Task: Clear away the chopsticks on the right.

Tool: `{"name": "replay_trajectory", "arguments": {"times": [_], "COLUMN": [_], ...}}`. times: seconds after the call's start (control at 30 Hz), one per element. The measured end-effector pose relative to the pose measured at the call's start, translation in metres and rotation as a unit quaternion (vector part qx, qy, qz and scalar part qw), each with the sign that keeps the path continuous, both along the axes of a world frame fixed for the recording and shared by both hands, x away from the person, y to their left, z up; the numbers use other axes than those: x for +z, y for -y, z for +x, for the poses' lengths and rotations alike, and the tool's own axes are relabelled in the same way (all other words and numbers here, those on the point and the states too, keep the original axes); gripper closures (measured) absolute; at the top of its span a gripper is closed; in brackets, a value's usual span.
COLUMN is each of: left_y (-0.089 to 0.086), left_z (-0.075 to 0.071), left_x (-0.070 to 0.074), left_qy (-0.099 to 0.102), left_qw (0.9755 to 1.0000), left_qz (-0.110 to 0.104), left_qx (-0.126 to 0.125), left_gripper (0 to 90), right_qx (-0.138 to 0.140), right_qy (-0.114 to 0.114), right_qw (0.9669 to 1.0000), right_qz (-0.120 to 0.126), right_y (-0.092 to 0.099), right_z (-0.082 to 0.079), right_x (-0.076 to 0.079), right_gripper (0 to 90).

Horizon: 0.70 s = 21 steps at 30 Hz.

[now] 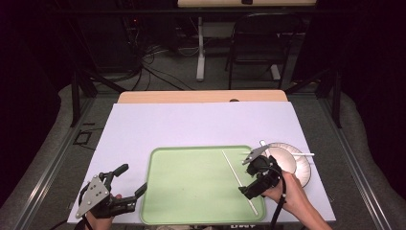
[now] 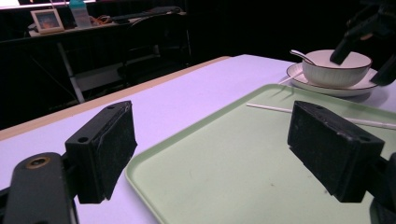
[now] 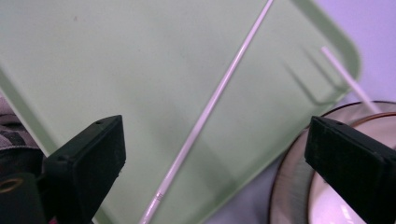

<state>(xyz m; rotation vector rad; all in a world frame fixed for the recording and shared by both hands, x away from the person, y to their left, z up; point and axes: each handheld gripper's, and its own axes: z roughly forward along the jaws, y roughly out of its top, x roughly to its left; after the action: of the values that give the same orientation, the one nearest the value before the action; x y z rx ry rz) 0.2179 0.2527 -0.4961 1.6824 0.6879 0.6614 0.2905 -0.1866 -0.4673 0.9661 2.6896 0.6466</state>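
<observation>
Left tool [image 1: 125,184]: lower left of the high view, over the tabletop's near left corner just outside the tray; jaws spread wide with nothing between them, a grey three-cornered plate on top. In the left gripper view [image 2: 212,149] its two black pads frame the tray's corner.
Right tool [image 1: 249,176]: lower right of the high view, held by a hand [image 1: 293,199] coming in from the bottom edge, above the tray's right side; jaws spread wide, no thing pinched. In the right gripper view [image 3: 215,161] the pads stand far apart at lower left and lower right of the frame.
White stick [image 1: 239,181]: lies flat on the tray's right part, running from upper left to lower right in the high view. In the right gripper view [image 3: 212,105] it runs diagonally between the open jaws, below them and apart from both pads.
Tray [image 1: 191,184]: pale green, rounded corners, in the lower middle of the high view on the tabletop.
Bowl [image 1: 283,159]: white, on a dark-rimmed plate [image 1: 306,175] just right of the tray, beside the right tool.
Second white stick [image 1: 300,155]: lies across the bowl's far side, pointing right.
Spoon [image 2: 302,56]: leans in the bowl, seen in the upper right of the left gripper view.
Tabletop [image 1: 191,124]: covered in a white sheet, wood edge at its far side.
Chair [image 1: 261,43]: dark, beyond the tabletop at the top of the high view.
</observation>
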Motion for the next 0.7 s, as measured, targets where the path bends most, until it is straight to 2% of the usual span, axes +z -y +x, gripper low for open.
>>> {"name": "replay_trajectory", "arguments": {"times": [0.07,0.13,0.2,0.23,0.27,0.3,0.4,0.43,0.5,0.53,0.7], "left_y": [0.000,0.000,0.000,0.000,0.000,0.000,0.000,0.000,0.000,0.000,0.000], "left_z": [0.000,0.000,0.000,0.000,0.000,0.000,0.000,0.000,0.000,0.000,0.000], "left_x": [0.000,0.000,0.000,0.000,0.000,0.000,0.000,0.000,0.000,0.000,0.000], "left_qy": [0.000,0.000,0.000,0.000,0.000,0.000,0.000,0.000,0.001,0.000,0.000], "left_qw": [1.0000,1.0000,1.0000,1.0000,1.0000,1.0000,1.0000,1.0000,1.0000,1.0000,1.0000], "left_qz": [0.000,0.000,-0.001,0.000,-0.001,-0.001,-0.001,-0.001,-0.001,-0.001,0.000], "left_qx": [0.000,0.000,0.000,0.000,0.000,0.000,0.000,0.000,0.000,0.000,0.001], "left_gripper": [15.3,15.3,15.2,15.3,15.3,15.3,15.3,15.2,15.2,15.3,15.3], "right_qx": [0.004,0.003,0.004,0.002,0.002,0.002,0.000,-0.001,-0.002,0.006,0.002], "right_qy": [0.011,0.030,0.035,0.049,0.066,0.066,0.082,0.075,0.077,0.076,0.074], "right_qw": [0.9999,0.9995,0.9994,0.9988,0.9978,0.9978,0.9966,0.9970,0.9962,0.9962,0.9959], "right_qz": [0.008,0.006,0.002,0.001,-0.008,-0.008,-0.011,-0.020,-0.039,-0.041,-0.052], "right_y": [0.007,0.021,0.026,0.031,0.042,0.042,0.059,0.064,0.074,0.084,0.102], "right_z": [0.001,0.003,0.005,0.006,0.009,0.009,0.017,0.021,0.027,0.033,0.049], "right_x": [0.009,0.023,0.028,0.031,0.042,0.042,0.051,0.054,0.059,0.062,0.065], "right_gripper": [1.4,0.0,0.0,0.0,0.0,0.0,0.0,0.0,0.0,0.0,0.0]}}
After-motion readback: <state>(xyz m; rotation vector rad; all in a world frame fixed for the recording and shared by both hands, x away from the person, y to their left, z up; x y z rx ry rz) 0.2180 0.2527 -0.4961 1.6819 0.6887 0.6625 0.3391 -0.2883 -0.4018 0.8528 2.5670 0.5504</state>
